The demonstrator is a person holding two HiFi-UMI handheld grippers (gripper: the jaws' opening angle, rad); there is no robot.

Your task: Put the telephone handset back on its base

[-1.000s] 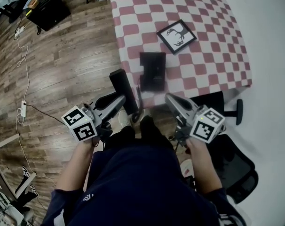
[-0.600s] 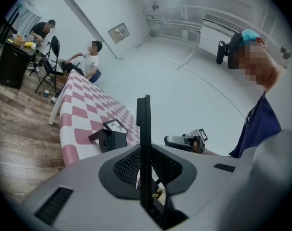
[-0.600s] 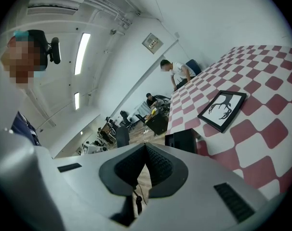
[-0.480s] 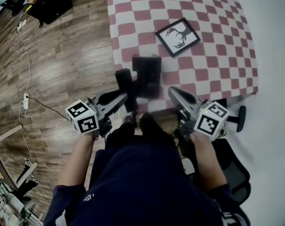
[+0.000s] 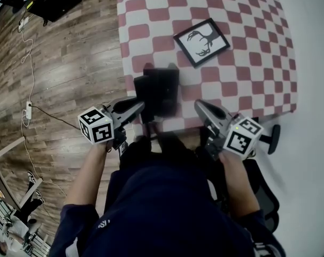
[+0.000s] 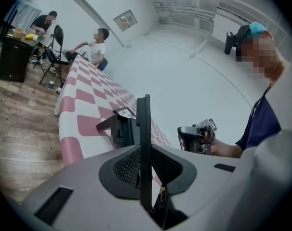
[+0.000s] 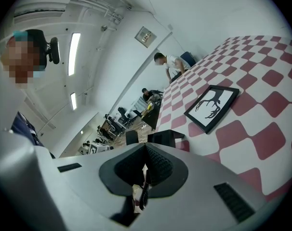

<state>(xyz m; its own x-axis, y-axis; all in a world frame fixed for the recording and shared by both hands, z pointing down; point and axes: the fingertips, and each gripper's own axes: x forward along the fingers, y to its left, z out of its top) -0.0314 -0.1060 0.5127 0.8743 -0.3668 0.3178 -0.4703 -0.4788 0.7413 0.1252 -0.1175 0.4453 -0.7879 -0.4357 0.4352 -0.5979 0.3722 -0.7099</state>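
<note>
The black telephone handset (image 5: 141, 91) is held upright at the table's near edge, just left of the black base (image 5: 166, 90); whether the two touch is unclear. My left gripper (image 5: 140, 107) is shut on its lower part. In the left gripper view the handset (image 6: 144, 129) stands edge-on between the jaws, with the base (image 6: 120, 129) behind it on the checked cloth. My right gripper (image 5: 200, 107) hovers right of the base, jaws together and holding nothing. The right gripper view shows the base (image 7: 165, 137) and the handset (image 7: 132, 137) past its closed jaws.
A framed antler picture (image 5: 201, 41) lies on the red-and-white checked table (image 5: 247, 63) beyond the base. On the wooden floor at left are a power strip (image 5: 28, 111) and its cable. An office chair (image 5: 266, 135) stands by the table's right corner. People sit at the table's far end.
My left gripper has carried the handset up and forward from below the table edge to right beside the base. The right gripper has stayed about where it was.
</note>
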